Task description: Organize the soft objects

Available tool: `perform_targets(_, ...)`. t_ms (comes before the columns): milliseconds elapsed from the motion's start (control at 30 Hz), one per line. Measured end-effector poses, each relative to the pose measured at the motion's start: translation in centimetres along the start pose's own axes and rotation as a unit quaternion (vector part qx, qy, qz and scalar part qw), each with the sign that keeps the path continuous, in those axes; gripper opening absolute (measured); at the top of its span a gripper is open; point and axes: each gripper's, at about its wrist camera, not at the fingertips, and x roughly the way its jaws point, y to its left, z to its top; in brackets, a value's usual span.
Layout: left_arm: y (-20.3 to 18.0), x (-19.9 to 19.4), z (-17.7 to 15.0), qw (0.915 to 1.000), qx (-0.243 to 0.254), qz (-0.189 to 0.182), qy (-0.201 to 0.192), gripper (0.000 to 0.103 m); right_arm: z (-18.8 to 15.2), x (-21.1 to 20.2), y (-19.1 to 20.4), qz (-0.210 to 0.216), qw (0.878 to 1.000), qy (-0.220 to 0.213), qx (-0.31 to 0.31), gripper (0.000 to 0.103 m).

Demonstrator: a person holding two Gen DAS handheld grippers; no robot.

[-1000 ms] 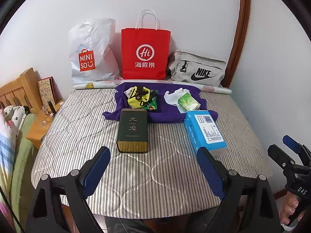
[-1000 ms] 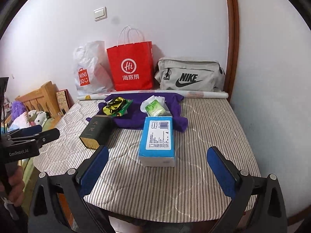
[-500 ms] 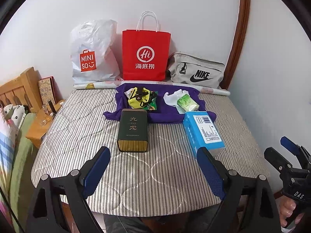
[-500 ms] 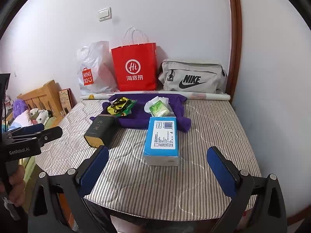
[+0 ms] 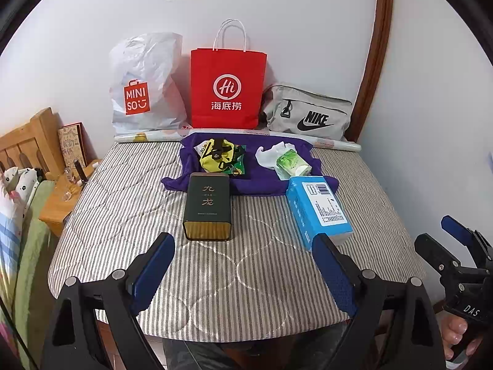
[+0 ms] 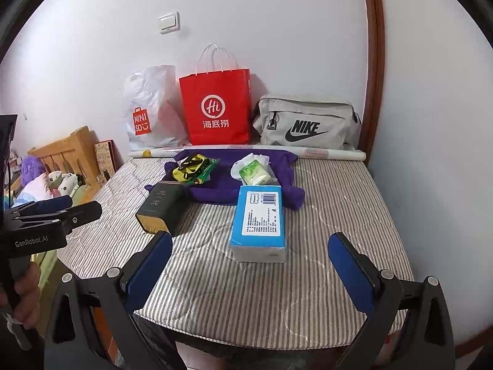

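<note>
Both hand-held grippers, left & right, gape empty short of the blue pack; approach pose, prob.

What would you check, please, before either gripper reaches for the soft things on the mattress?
1. Left gripper open and holding nothing: ok.
2. Right gripper open and holding nothing: ok.
3. Blue tissue pack lies flat, apart from the dark tin, with room for fingers on both sides: ok.
4. Purple cloth free to lift: not ok; the yellow pouch and green tissue pack lie on it.
5. Red paper bag open at the top to take items: cannot tell.
6. Grey Nike bag unzipped: cannot tell.
</note>
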Motion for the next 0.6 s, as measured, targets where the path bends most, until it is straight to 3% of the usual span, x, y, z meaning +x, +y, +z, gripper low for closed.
perform_targets(600,0.06,-0.12,0.07,1.0,-0.001,-0.001,-0.001,0.09,-0.02,-0.46,-0.02,0.001,1.0,-0.002,0.001,0.1)
